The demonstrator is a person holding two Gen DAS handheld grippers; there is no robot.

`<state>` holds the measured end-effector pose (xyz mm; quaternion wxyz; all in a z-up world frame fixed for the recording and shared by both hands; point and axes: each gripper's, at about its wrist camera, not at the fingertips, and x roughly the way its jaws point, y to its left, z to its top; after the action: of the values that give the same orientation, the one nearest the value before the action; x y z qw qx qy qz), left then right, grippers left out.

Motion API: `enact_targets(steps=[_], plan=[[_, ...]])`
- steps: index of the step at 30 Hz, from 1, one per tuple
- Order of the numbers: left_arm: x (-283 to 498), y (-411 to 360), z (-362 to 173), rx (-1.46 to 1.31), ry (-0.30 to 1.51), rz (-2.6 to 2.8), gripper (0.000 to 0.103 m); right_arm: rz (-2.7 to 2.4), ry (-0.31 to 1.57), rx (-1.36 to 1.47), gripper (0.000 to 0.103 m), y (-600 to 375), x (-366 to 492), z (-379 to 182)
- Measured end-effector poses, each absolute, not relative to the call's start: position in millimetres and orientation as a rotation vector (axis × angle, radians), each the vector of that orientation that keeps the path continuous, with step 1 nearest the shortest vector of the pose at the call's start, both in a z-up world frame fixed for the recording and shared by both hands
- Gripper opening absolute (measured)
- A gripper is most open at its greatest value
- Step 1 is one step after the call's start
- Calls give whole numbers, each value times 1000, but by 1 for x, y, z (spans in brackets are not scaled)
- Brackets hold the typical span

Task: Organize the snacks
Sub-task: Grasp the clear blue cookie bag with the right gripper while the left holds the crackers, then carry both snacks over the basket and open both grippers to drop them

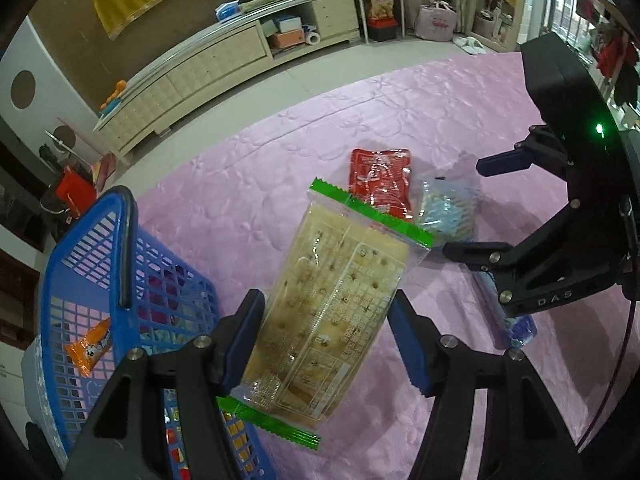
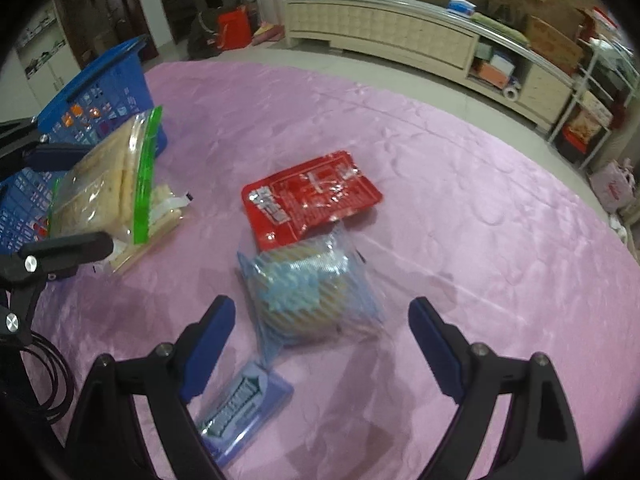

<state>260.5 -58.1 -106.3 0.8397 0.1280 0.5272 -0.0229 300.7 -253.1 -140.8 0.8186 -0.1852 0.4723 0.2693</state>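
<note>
Jaws on the left gripper [image 1: 324, 336] sit either side of a clear cracker packet [image 1: 320, 312] with green crimped ends; the left blue pad presses the wrapper, but whether the right pad touches it cannot be told. In the right wrist view the packet appears lifted off the cloth, so it seems to be held. Jaws on the right gripper [image 2: 322, 346] stand wide apart with nothing between them, hovering just short of a blue-wrapped round biscuit pack [image 2: 308, 292].

Judging progress: the task looks partly done. A blue plastic basket [image 1: 92, 248] stands at the left of the cracker packet and already holds several small items, among them an orange sachet [image 1: 90, 346]. The cracker packet looks to be the next thing headed there. Left on the cloth are the red flat snack pouch [image 2: 310, 196], touching the biscuit pack's far edge, a small bluish-purple packet [image 2: 244, 408] lying near the right gripper, and a pale packet [image 2: 160, 216] partly hidden behind the crackers.

Everything rests on a pink quilted cloth [image 2: 460, 168] with a stitched flower pattern, which looks soft and slightly wrinkled. Beyond it is a pale tiled floor, a long cream low cabinet [image 1: 224, 64] with open shelves of boxes, and a white rack [image 2: 592, 112] of goods.
</note>
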Motion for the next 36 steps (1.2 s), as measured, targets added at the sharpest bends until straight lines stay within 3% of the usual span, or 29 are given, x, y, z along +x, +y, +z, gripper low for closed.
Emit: enact_targets(steps=[7, 11, 12, 15, 36], plan=[[262, -56, -117, 268, 1115, -21, 61, 596, 958, -463, 89, -243, 296, -152], [260, -59, -119, 257, 1111, -17, 61, 609, 970, -411, 72, -245, 291, -156], [260, -60, -120, 258, 1109, -14, 61, 608, 963, -401, 64, -246, 289, -154], [254, -61, -113, 246, 1084, -14, 61, 584, 929, -397, 60, -245, 274, -144], [153, -28, -1, 155, 867, -71, 61, 328, 734, -148, 57, -259, 158, 2]])
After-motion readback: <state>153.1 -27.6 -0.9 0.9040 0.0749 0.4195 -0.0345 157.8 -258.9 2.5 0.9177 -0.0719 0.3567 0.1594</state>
